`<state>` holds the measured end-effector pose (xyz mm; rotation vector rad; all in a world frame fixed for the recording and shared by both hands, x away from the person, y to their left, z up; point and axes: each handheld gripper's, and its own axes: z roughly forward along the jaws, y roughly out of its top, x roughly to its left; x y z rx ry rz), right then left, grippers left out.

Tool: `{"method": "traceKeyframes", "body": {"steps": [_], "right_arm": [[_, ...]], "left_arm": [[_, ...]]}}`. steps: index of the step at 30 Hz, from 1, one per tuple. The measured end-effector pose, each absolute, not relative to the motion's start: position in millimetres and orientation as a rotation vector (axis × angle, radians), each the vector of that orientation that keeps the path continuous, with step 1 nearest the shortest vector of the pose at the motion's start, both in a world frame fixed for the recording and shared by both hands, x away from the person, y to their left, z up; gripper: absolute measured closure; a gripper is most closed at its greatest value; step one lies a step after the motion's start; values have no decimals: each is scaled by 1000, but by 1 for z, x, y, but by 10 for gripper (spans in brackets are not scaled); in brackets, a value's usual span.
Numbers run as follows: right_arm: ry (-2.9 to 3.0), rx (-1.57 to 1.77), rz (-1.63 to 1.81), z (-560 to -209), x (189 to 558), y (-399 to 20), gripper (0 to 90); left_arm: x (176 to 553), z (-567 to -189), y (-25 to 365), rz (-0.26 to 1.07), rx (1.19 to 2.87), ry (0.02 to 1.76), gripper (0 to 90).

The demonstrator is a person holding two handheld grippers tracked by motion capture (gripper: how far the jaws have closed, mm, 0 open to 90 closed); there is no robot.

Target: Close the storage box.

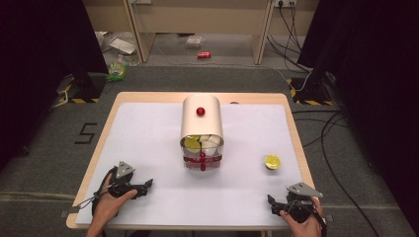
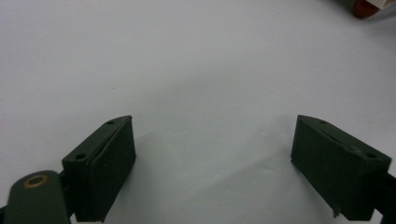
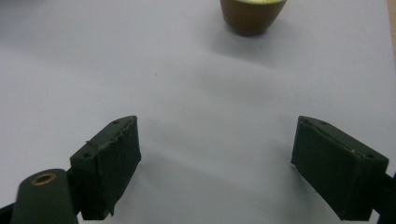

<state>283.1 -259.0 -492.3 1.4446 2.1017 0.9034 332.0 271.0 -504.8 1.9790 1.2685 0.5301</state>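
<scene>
Two tools are being held low over the near edge of the white-topped wooden desk (image 1: 148, 133), and nothing is being gripped by either. The left tool (image 1: 146, 184) is being kept with its black jaws spread wide over bare surface, as seen in the left gripper view. The right tool (image 1: 272, 203) is likewise being kept wide, with its jaws apart in the right gripper view and pointing toward the small brown cup with a yellow filling (image 3: 252, 14).

That cup (image 1: 272, 162) is sitting alone on the right part of the desk, well apart from the cream-coloured rounded bread-bin-like container with a red knob (image 1: 201, 121) at the centre. The container's clear front section is showing yellow and white pieces inside, with red fittings below.

Judging from this layout, the work is being regarded as barely begun: the cup is not yet being approached closely, no grasp is being made, and the container is being left untouched. Reaching, closing on the cup and moving it are all being left to do.
</scene>
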Motion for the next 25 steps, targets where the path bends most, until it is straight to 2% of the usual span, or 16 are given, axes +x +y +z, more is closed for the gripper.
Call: {"method": "traceKeyframes", "body": {"steps": [25], "right_arm": [[2115, 1432, 889, -494, 282, -258, 151]], "left_arm": [[332, -505, 271, 531, 1980, 1269, 129]]}}
